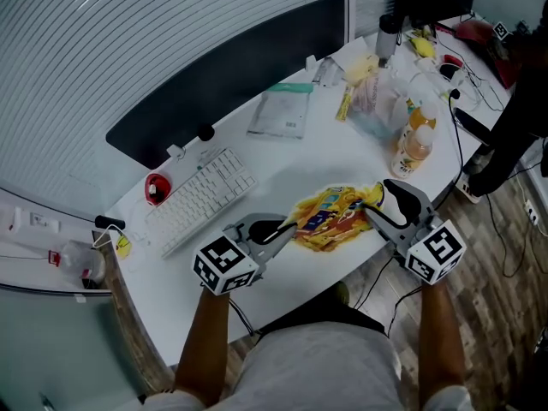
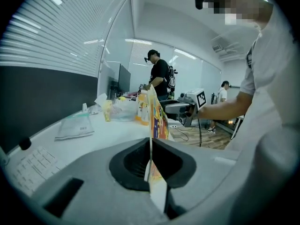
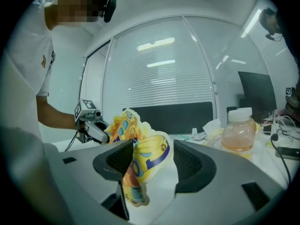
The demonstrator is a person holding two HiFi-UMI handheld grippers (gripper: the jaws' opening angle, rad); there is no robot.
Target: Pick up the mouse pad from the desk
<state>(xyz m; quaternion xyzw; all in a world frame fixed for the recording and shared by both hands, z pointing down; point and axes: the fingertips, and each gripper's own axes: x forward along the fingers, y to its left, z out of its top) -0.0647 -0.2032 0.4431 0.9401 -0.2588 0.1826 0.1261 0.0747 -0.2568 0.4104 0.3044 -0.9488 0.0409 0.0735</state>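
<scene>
Two grippers meet at the near edge of the white desk [image 1: 282, 157], one at each end of a yellow printed mouse pad [image 1: 330, 217]. The left gripper [image 1: 287, 227] is clamped tight on the pad's left edge, and in its own view the thin sheet stands on edge, pinched between the closed jaws. The right gripper [image 1: 377, 199] has its jaws spread. The pad's other end droops loosely between them and leans on one jaw, with neither side pressing it. The pad is buckled and raised between the two grippers, though it is hard to tell whether its middle touches the desk. Just beyond the left gripper lies a white keyboard [image 1: 201, 199], with a small red round thing [image 1: 156, 188] at its far left end. Further back a clear packet [image 1: 280, 112] lies flat. To the right stands a bottle of orange drink [image 1: 415, 144] beside a crumpled plastic bag [image 1: 377, 97]. A dark panel [image 1: 231, 75] runs along the desk's far edge.
</scene>
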